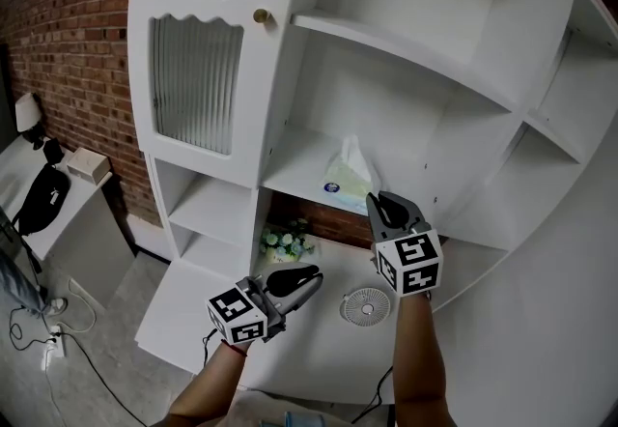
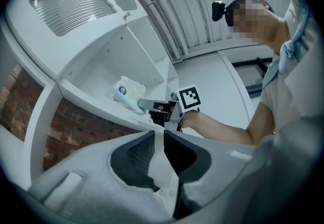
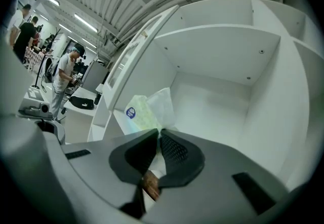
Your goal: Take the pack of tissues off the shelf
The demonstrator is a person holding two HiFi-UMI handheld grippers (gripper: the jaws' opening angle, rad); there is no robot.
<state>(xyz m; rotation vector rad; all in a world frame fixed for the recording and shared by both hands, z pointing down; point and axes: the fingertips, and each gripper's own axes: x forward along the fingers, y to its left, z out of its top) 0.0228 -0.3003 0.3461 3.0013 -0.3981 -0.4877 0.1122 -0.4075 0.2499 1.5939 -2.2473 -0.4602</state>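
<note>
Since the right tongs [image 1: 375, 203] are closed almost fully on what looks like the near wrapper edge of the pack of tissues [image 1: 348, 182], which lies on the shelf [image 1: 290, 169], draw it out level and slow: thin pinch, could slip. Left tongs [image 1: 311, 277] closed to a slit, empty, lower down, well apart. Left gripper view shows tip-to-pack contact side-on; head view hides it.
</note>
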